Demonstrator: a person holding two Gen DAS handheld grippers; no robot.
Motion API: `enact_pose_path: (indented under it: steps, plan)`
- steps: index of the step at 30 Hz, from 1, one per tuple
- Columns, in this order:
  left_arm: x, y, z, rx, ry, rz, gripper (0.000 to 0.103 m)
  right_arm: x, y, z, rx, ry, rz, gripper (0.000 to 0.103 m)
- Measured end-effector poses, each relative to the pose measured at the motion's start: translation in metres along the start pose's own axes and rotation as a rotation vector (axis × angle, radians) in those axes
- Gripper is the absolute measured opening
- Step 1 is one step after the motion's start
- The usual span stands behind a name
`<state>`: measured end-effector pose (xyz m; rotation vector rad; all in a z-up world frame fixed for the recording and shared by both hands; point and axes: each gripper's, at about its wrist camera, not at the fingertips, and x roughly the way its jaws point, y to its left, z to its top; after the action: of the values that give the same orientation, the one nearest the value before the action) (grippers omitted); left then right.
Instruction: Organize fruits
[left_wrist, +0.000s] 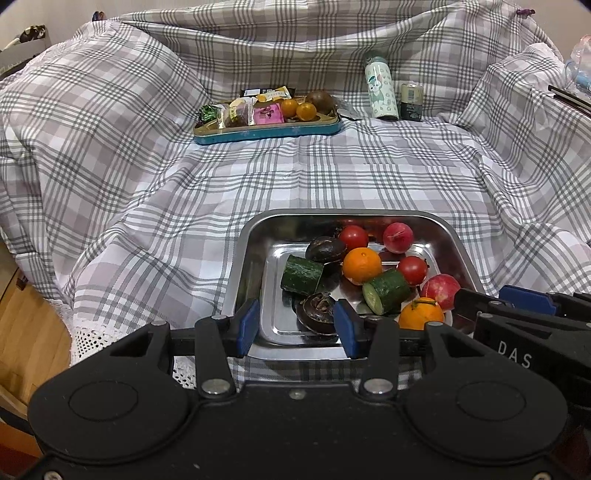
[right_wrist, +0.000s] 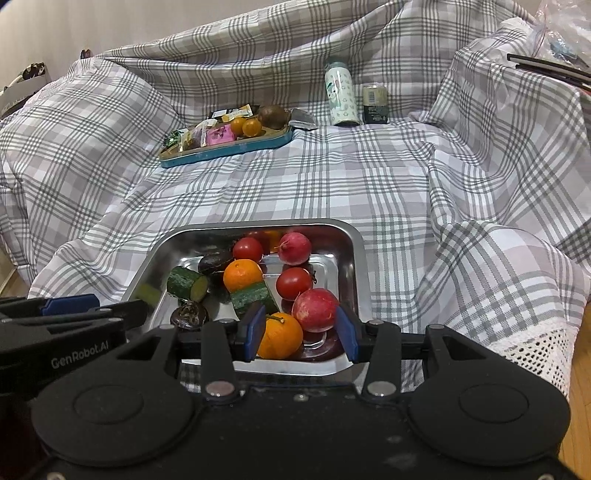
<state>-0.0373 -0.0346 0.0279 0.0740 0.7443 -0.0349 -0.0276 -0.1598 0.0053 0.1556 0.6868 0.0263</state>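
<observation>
Both grippers hover at the near edge of the steel tray (left_wrist: 255, 236), side by side, jaws spread, nothing held.

Left gripper (left_wrist: 296, 326): blue pads bracket a dark brown nut-like piece (left_wrist: 318, 312) at the tray's near-left; whether they touch it is unclear. Right gripper (right_wrist: 301, 328): pads frame the near orange (right_wrist: 279, 335) and a red apple (right_wrist: 315, 309), which touch each other. Contact with the pads is not resolvable. The right gripper's body shows at the left-wrist view's right edge (left_wrist: 532, 317), just beside the tray's near-right corner.

Tray contents, packed tight:
- second orange (left_wrist: 361, 266) mid-tray, between two cucumber chunks (left_wrist: 302, 275) (left_wrist: 386, 291)
- two tomatoes (left_wrist: 353, 237) (left_wrist: 412, 270)
- a pink-red fruit (left_wrist: 398, 237) at the far right
- another dark brown piece (left_wrist: 325, 250) leaning against the far tomato and the orange

The cucumber chunks and brown pieces crowd the fruit; most pieces touch a neighbour.

Tray sits on a checked cloth (left_wrist: 184, 206), rumpled into folds on both sides and at the back.

Far side, well apart: a blue-rimmed tray (left_wrist: 269, 133) with wrapped snacks (left_wrist: 267, 112), two small oranges (left_wrist: 306, 110) and a brown round fruit (left_wrist: 320, 100). To its right stand a patterned bottle (left_wrist: 381, 90) and a small dark can (left_wrist: 411, 101), upright, just beside each other.
</observation>
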Motion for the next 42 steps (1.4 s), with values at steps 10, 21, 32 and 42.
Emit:
enact_pose_path:
  steps: [10,21,32,42]
  plan:
    - [-0.0016,0.0004,-0.0039,-0.004,0.006,0.007,0.053,-0.0023,-0.0016,-0.0051,0.01,0.006,-0.009,0.045]
    - [-0.0017,-0.0001,-0.0051,-0.006,0.009,0.004,0.053,-0.0015,-0.0007,-0.0065,0.011,0.01,-0.01,0.045]
    - [-0.0016,0.0004,-0.0054,-0.017,0.015,-0.009,0.053,-0.0011,-0.0004,-0.0066,0.009,0.009,-0.01,0.045]
    - [-0.0027,0.0005,-0.0052,-0.026,0.013,-0.016,0.053,-0.0006,0.0008,-0.0073,0.007,0.01,-0.01,0.045]
